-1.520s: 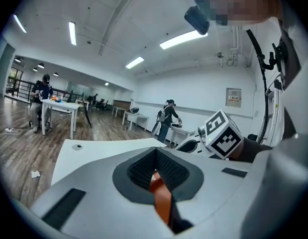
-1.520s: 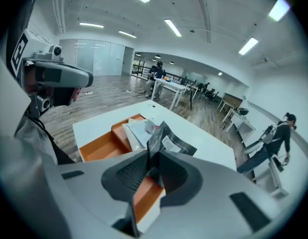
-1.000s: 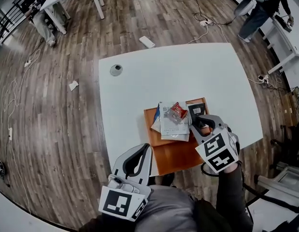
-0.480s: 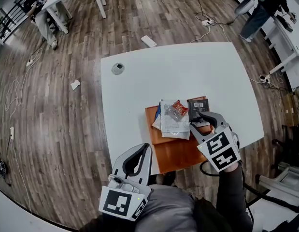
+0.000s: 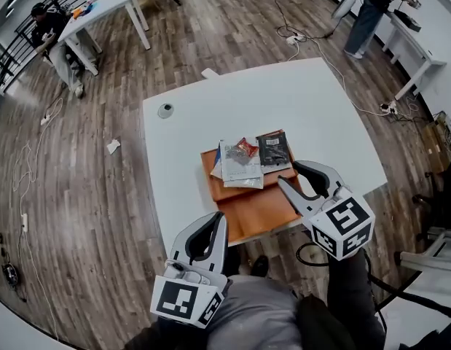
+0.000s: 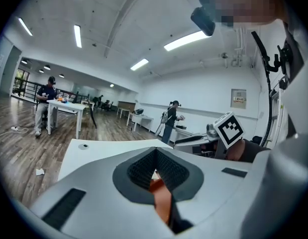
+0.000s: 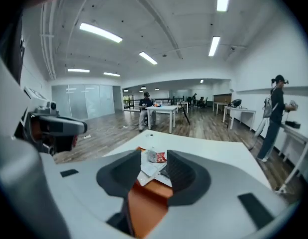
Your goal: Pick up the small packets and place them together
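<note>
The left gripper (image 5: 221, 219) hangs low by the near left corner of the orange board (image 5: 261, 210), its jaws pressed together on nothing; the board lies on the white table (image 5: 312, 108), and all the small packets sit on its far end, touching or overlapping; from the left there is one blue-edged packet (image 5: 216, 166) tucked under a pale stack (image 5: 240, 170), which holds at least two though I cannot count its layers, then one red packet (image 5: 245, 149) lying on that stack, then one dark packet (image 5: 272, 152) just beside it; the right gripper (image 5: 287, 172) hovers just short of the dark packet, its jaws spread and just been opening, with nothing between them; so the gathering looks all but finished, with no stray packet visible on the table; the next move probably calls for both grippers to draw clear without nudging the pile; in all, two grippers, one board, one table.
</note>
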Demonstrator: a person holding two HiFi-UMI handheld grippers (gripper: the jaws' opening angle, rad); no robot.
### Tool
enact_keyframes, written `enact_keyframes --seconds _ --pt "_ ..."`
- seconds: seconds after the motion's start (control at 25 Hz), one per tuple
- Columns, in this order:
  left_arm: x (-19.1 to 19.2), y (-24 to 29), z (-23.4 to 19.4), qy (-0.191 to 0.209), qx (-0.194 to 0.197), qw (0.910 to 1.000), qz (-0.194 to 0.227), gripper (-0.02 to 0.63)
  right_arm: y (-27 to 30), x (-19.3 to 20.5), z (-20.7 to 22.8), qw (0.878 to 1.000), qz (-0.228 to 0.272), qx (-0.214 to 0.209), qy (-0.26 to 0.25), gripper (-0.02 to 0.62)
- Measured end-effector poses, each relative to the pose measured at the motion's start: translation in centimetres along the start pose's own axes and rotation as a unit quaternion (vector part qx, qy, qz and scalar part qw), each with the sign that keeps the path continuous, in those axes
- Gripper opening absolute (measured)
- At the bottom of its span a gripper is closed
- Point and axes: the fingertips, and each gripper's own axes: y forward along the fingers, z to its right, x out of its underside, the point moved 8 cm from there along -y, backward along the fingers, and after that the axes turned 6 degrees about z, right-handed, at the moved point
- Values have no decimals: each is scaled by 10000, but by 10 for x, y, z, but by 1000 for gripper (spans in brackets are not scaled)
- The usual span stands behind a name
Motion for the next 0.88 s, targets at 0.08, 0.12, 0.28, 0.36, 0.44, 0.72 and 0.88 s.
enact_keyframes --seconds 0.08,0.12,0.28,0.36,0.44,0.72,0.88 --pt "0 -4 16 129 53 9999 -9 2 -16 3 -12 9990 326 -163 265 161" --pt "0 -6 24 196 65 9998 -26 2 -23 6 -20 9978 461 -258 398 161" --pt "7 -19 50 353 27 9993 -79 2 -50 35 -68 9872 726 -971 1036 160" --pt "10 -26 62 434 22 9990 -78 2 -60 49 -94 9797 732 -1351 1287 160" --pt "12 -31 72 499 49 9987 -85 2 -70 55 -110 9773 734 -1511 1288 160" --pt "9 -38 91 658 144 9977 49 2 -98 37 -117 9819 1265 -1103 882 6" --pt "3 -42 95 764 146 9968 164 2 -106 26 -120 9796 1561 -987 796 6"
